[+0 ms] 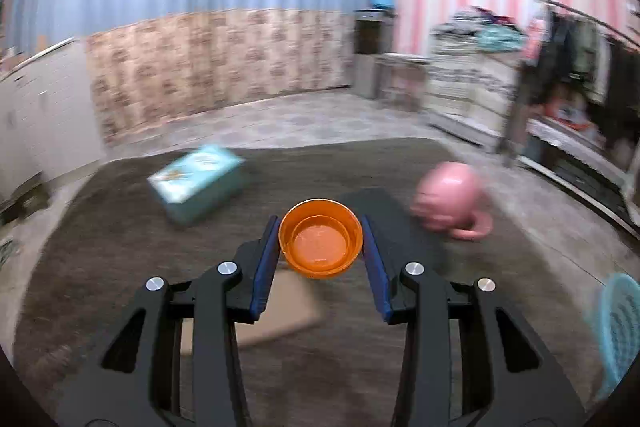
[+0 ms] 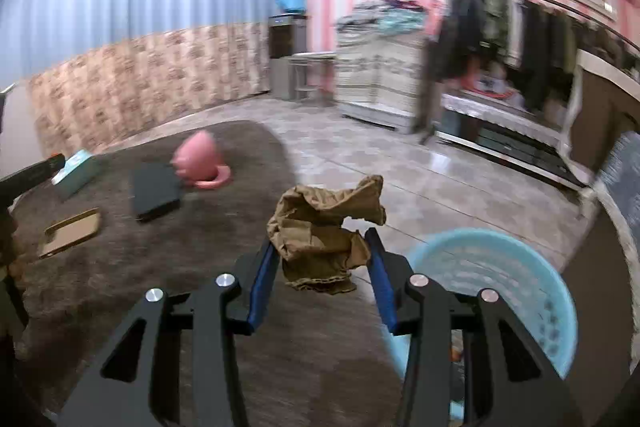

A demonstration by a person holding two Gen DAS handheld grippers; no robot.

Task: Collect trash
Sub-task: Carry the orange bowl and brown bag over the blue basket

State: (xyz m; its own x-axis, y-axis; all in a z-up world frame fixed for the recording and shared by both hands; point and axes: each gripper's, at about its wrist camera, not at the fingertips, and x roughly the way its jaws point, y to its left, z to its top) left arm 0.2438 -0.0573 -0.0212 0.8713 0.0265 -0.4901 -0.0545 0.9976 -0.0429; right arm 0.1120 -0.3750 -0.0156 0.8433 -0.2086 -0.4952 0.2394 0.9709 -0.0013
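Left gripper (image 1: 320, 247): clamps an orange cup (image 1: 321, 238) by its sides, mouth toward the camera, above the rug (image 1: 100, 267).
Right gripper (image 2: 324, 259): pinches a crumpled paper bag (image 2: 320, 231) at its lower folds.
Cup handling: looks light, stiff, smooth-walled; the side grip below the rim suits it.
Bag handling: soft, light, likely to crush or slip.
Basket (image 2: 520, 267): open-topped, just beside the right gripper.
Room: pink mug (image 2: 200, 159), dark book (image 2: 156, 195), teal box (image 1: 196, 183) lie well apart; floor beyond the rug looks free.

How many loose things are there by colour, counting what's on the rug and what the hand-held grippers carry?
Pink: 1, mug
Orange: 1, bowl
Teal: 1, box
Black: 1, flat case
Brown: 2, crumpled paper and flat card
Total: 6
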